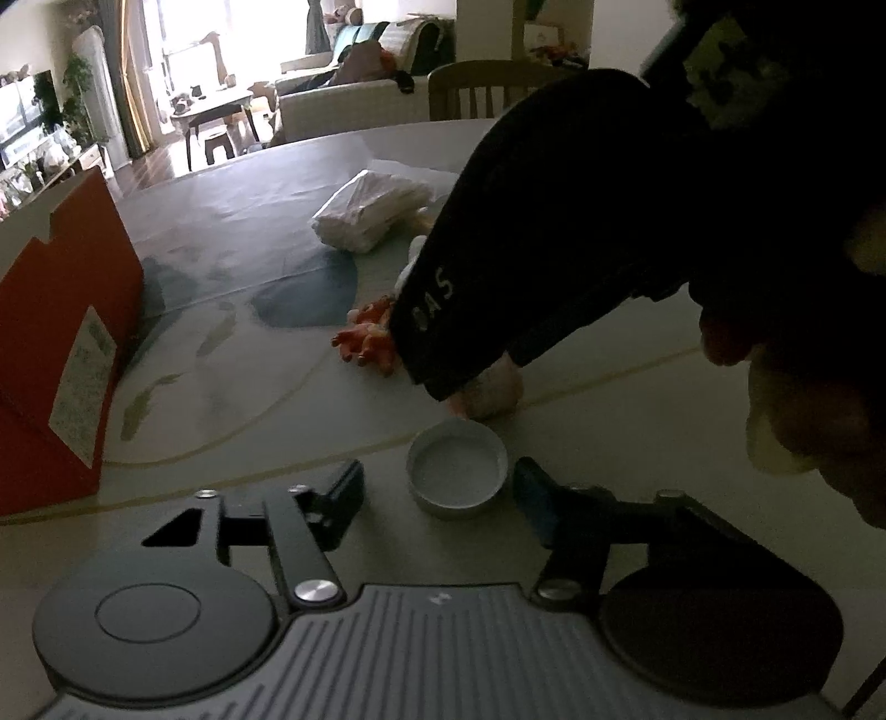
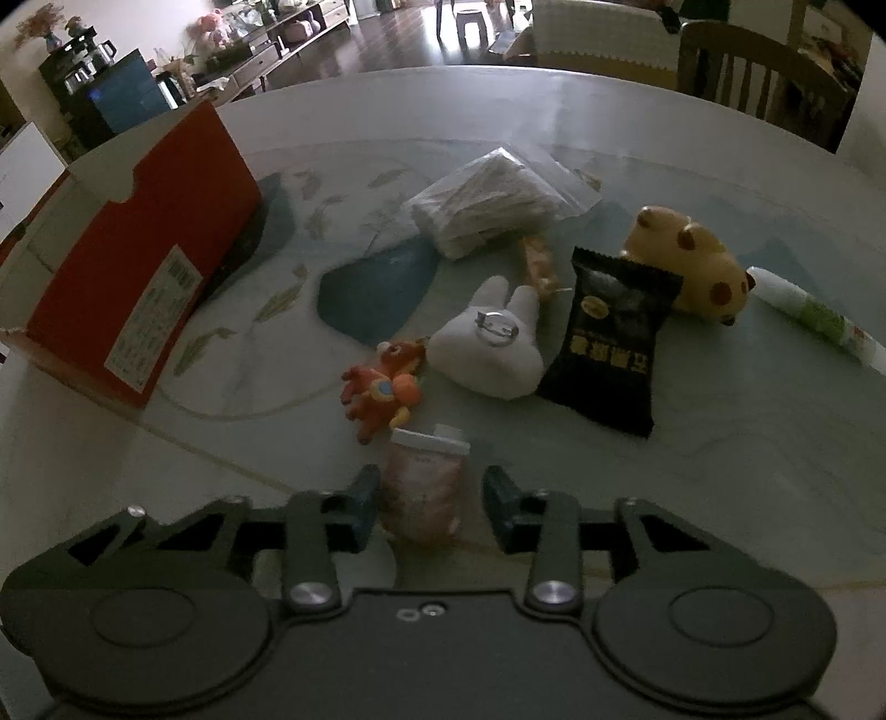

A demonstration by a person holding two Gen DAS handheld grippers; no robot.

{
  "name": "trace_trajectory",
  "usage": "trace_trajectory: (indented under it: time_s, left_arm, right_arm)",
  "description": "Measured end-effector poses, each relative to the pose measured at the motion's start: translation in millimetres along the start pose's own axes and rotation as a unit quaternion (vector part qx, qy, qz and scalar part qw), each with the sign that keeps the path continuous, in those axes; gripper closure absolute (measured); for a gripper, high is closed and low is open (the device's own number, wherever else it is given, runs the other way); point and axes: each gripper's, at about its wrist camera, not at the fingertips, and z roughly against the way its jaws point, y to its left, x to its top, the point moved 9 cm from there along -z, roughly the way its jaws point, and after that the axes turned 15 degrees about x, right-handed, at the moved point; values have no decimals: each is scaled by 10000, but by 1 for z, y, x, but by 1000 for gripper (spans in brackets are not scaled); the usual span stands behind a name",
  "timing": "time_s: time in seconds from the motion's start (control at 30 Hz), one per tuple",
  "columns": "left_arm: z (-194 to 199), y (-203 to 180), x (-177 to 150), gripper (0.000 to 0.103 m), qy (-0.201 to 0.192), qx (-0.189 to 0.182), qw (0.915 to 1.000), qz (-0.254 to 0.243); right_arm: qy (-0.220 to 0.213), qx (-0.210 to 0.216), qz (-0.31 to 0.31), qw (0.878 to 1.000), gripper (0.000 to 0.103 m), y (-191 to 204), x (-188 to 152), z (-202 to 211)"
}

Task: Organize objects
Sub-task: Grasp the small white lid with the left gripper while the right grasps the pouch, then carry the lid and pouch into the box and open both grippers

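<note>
Two open-jawed grippers: left gripper (image 1: 440,487) around white lid (image 1: 457,476), right gripper (image 2: 432,504) around pink bottle (image 2: 423,487).

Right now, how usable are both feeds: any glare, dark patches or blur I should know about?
Left wrist view: the bright window blows out the background, and a dark backlit sleeve blocks the right side; the round white lid between the open jaws is clear. Right wrist view: dim and fisheye-bent at the edges; the small pinkish bottle is slightly soft.
</note>
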Motion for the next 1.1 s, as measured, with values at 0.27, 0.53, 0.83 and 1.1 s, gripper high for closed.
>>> trace_trajectory:
  time_s: [0.27, 0.53, 0.83, 1.1]
  left_arm:
    - [5, -1, 0, 65, -21, -27, 10000, -37]
    - [14, 14, -1, 65, -13, -10, 10000, 98]
    - [39, 42, 6, 65, -118, -157, 9991, 380]
    - [65, 78, 20, 65, -284, -129, 9983, 494]
  right_arm:
    - [-112, 77, -156, 9998, 76, -2, -4, 6]
    - [-209, 178, -325, 9991, 76, -1, -11, 24]
    - [-357, 327, -303, 9984, 76, 26, -15, 56]
    - [-471, 431, -165, 9978, 76, 65, -5, 74]
